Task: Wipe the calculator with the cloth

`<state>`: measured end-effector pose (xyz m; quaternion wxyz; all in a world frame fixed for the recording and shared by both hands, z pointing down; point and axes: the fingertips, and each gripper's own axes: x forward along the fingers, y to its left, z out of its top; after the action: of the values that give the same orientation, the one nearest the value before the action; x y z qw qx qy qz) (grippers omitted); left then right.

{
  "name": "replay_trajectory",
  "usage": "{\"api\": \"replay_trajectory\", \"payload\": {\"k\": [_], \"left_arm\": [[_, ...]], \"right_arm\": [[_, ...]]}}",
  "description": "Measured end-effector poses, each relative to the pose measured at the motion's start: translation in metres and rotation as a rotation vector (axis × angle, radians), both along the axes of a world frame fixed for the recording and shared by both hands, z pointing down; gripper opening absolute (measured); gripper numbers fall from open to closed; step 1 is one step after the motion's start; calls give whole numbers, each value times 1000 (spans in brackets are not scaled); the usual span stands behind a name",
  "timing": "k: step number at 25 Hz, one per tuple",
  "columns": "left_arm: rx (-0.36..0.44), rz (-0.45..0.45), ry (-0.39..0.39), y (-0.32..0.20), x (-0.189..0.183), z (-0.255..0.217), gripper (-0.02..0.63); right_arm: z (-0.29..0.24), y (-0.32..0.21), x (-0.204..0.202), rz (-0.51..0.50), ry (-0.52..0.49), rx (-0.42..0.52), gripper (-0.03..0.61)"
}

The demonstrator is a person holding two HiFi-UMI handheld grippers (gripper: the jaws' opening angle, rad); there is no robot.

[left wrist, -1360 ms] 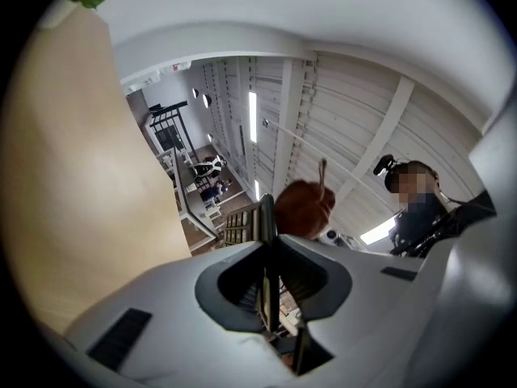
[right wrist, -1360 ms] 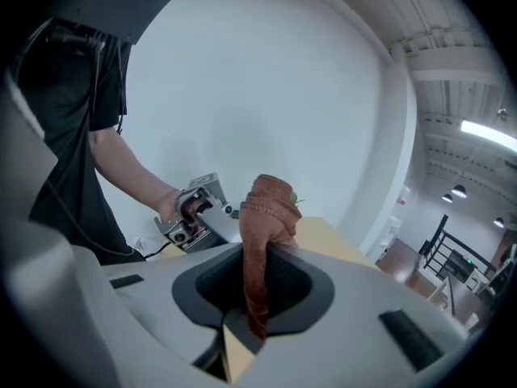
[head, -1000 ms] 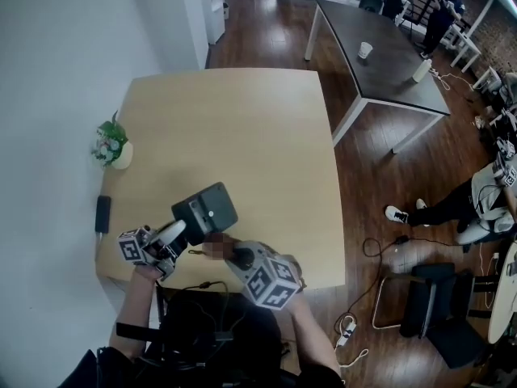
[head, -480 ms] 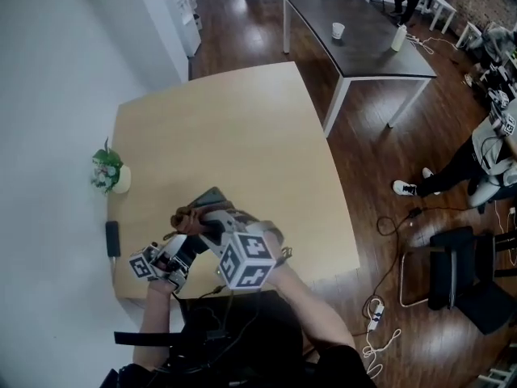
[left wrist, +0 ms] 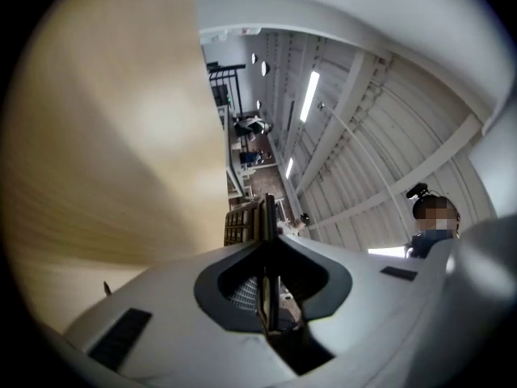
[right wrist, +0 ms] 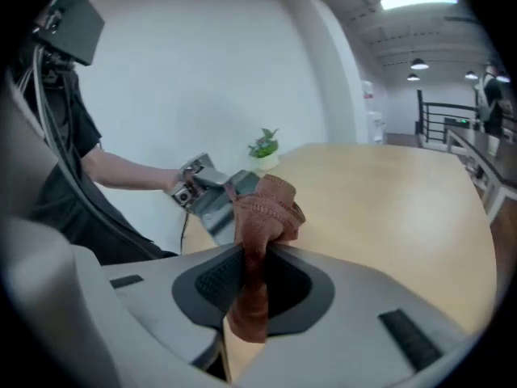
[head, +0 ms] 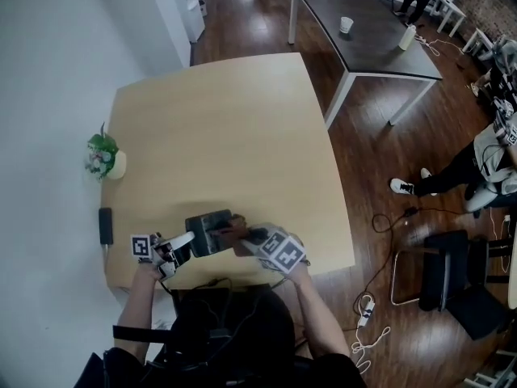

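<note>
over table [head: 218,128], right hand-held gripper [right wrist: 257,253] angles cloth [right wrist: 266,208] down.

Both grippers are pale grey shells with a dark recess round the jaws; behind the left gripper [head: 191,240] sits a marker cube [head: 143,247] of black-and-white squares; behind the right gripper [head: 244,238], another marker cube [head: 283,255]; further behind them, a black short-sleeved top [head: 218,338], black straps [head: 133,331], thin black cables [right wrist: 50,95].
</note>
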<state>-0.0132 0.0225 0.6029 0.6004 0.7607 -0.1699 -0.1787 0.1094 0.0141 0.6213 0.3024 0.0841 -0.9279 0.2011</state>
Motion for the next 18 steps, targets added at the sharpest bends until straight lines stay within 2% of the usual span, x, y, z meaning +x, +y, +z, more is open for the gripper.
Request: {"api": "replay_trajectory", "payload": {"k": [2,4,6,8,10,11,12,13,14,16,18], "left_arm": [[-49,101,5,10,6,20,60],[-81,202,-36,16,10,42,60],[-108,291,-115,17,13,65,64],[-134,332,-176,7,14,82,65],[-139,299,-214,-15,12,89,62],[-136,266,-254,-29,8,92,73],[-134,231,-311,-42,3,95,95],[-118,204,-371,-56,0,97,144],[-75,185,-423,-70,-1,97,181],[20,141,-494,-95,-2,95,196],[79,79,-562,-112,-5,98,219]], "right_arm": [[27,-32,8,96,18,-1,63],[47,-55,3,120,47,32,63],[60,-65,-9,60,107,60,63],[74,-61,-22,-34,183,49,63],[91,-47,-30,-87,238,-7,63],[100,-41,-31,-82,254,-41,63],[107,-37,-31,-60,263,-73,63],[111,-34,-30,-29,265,-104,63],[113,-32,-30,6,265,-134,63],[113,-26,-31,77,260,-186,61],[113,-20,-34,124,255,-221,61]]}}
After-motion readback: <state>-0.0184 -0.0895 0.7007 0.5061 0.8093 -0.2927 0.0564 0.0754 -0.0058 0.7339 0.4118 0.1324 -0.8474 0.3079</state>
